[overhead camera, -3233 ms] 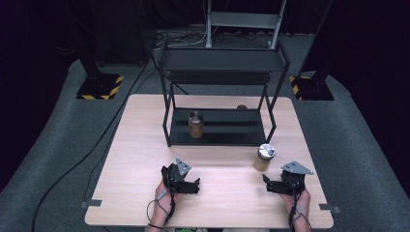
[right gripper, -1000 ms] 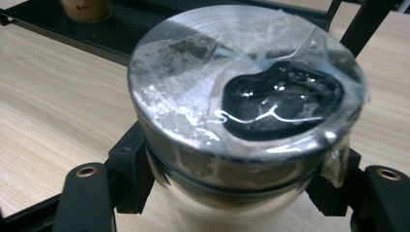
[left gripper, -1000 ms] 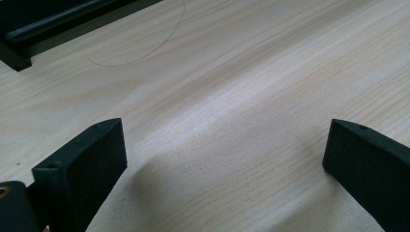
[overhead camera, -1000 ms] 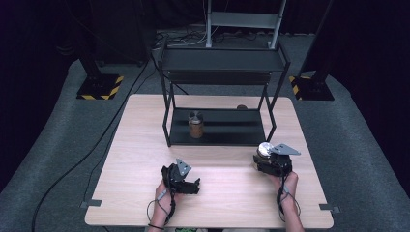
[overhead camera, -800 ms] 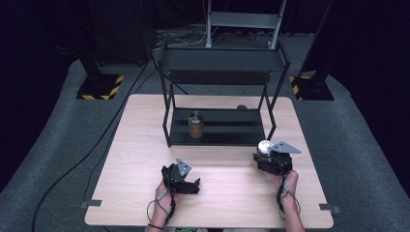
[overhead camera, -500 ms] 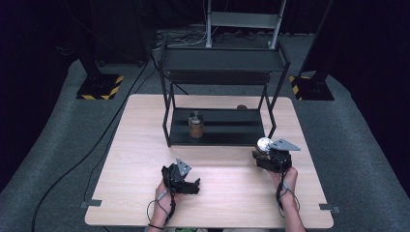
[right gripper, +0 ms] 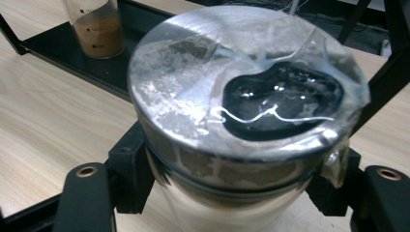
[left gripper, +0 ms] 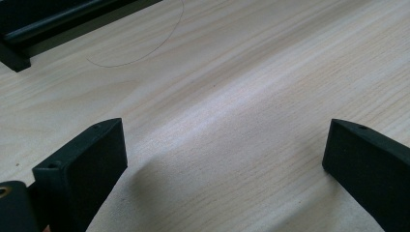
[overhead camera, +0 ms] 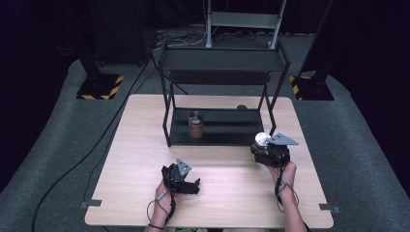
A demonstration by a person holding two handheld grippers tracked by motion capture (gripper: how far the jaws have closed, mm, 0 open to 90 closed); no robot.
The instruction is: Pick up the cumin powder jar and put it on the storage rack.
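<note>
Jar (right gripper: 246, 121), round and clear with a shiny foil-sealed top, sits clamped between my right gripper's (overhead camera: 267, 153) jaws just in front of the black metal shelf rack (overhead camera: 220, 92), nearer it than 1 second ago. Its markings are too small to read; same for the brown-powder jar (overhead camera: 196, 125) on the rack's lower tray. My left gripper (left gripper: 227, 169) rests on the pale wood-grain table (overhead camera: 145, 145), jaws wide apart

Jar (right gripper: 246, 116): shiny lid, upright, gripped in my right claw (right gripper: 232, 193) by the rack's front corner.
Spice jar (overhead camera: 196, 124): upright on the rack's bottom shelf.
</note>
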